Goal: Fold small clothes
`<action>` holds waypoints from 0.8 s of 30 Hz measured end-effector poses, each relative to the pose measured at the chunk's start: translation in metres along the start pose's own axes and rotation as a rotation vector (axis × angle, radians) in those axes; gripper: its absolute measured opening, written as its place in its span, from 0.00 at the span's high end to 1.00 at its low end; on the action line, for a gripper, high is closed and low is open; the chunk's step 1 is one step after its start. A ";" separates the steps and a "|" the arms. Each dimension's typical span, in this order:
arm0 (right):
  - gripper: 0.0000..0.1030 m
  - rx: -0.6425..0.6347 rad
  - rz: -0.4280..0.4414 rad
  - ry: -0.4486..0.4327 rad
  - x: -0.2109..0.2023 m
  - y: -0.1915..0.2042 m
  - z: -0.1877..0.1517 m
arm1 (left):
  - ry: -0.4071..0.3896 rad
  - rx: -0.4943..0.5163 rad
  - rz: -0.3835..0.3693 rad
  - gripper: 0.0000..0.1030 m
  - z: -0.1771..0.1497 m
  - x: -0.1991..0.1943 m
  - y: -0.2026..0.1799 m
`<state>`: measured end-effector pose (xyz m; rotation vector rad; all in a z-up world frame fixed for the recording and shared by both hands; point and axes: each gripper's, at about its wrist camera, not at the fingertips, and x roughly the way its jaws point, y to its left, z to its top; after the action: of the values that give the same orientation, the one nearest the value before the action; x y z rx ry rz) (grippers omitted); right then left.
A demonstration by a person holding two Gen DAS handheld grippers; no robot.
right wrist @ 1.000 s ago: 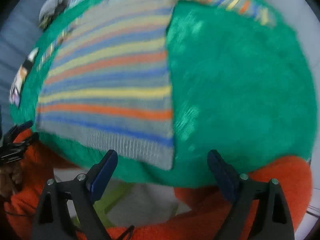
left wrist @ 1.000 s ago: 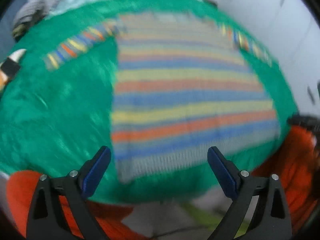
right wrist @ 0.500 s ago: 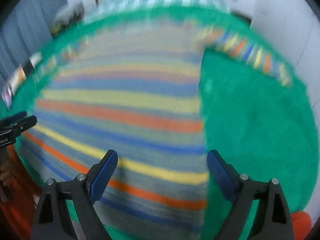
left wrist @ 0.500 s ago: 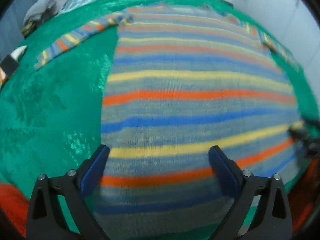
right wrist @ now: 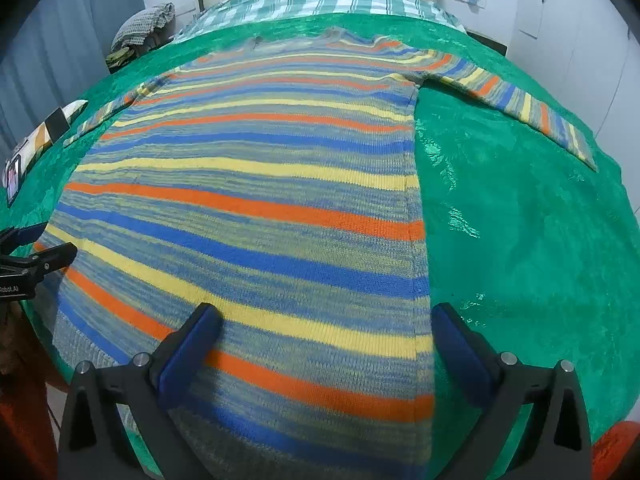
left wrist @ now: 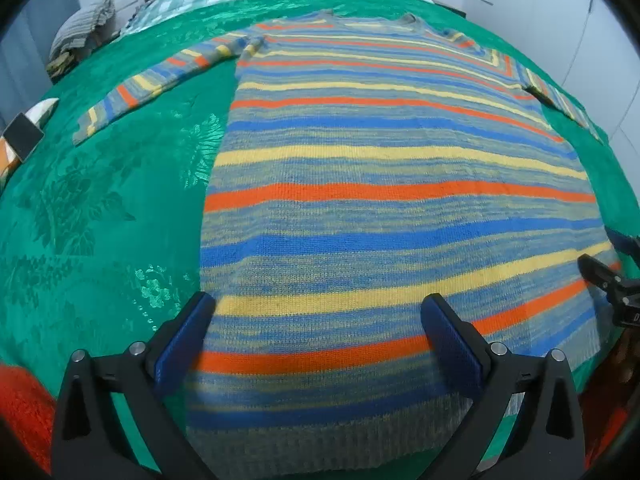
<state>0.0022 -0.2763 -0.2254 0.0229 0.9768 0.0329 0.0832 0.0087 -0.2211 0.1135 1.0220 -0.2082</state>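
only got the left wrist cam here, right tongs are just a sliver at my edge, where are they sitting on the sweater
Observer: The right tongs straddle the striped sweater's right side seam near the hem. One side is over the knit, the other over the green cover. The jaws are opening, and the fabric lies under them, not pinched.
Operator: ok and the right sleeve, i only get a bit of it
Observer: The right sleeve lies flat on the cover, stretched out sideways away from the body, with its cuff end in sight and not folded in.
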 end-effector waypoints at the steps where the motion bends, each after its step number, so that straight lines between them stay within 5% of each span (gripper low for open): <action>1: 0.00 0.000 0.000 -0.003 0.000 0.000 -0.001 | 0.000 0.000 0.000 0.00 0.000 0.000 0.000; 7: 0.00 -0.004 0.010 0.022 -0.003 -0.001 0.003 | 0.008 0.053 0.049 0.01 0.004 -0.007 -0.007; 10: 0.00 0.027 0.022 0.018 -0.019 -0.009 0.013 | -0.145 0.075 0.077 0.01 0.008 -0.044 -0.008; 13: 0.00 0.153 0.070 -0.136 -0.054 -0.050 0.031 | -0.232 0.046 0.052 0.01 0.018 -0.071 0.005; 18: 0.00 0.433 0.192 -0.225 -0.063 -0.192 0.091 | -0.303 -0.121 0.084 0.01 0.029 -0.081 0.052; 21: 0.02 0.730 0.210 -0.153 -0.035 -0.300 0.110 | -0.274 -0.231 0.132 0.01 0.023 -0.067 0.079; 24: 0.26 0.944 0.250 -0.107 -0.008 -0.357 0.104 | -0.221 -0.340 0.140 0.01 0.020 -0.052 0.104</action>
<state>0.0907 -0.6339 -0.1729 1.0035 0.8039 -0.2005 0.0971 0.1127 -0.1666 -0.1445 0.8124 0.0810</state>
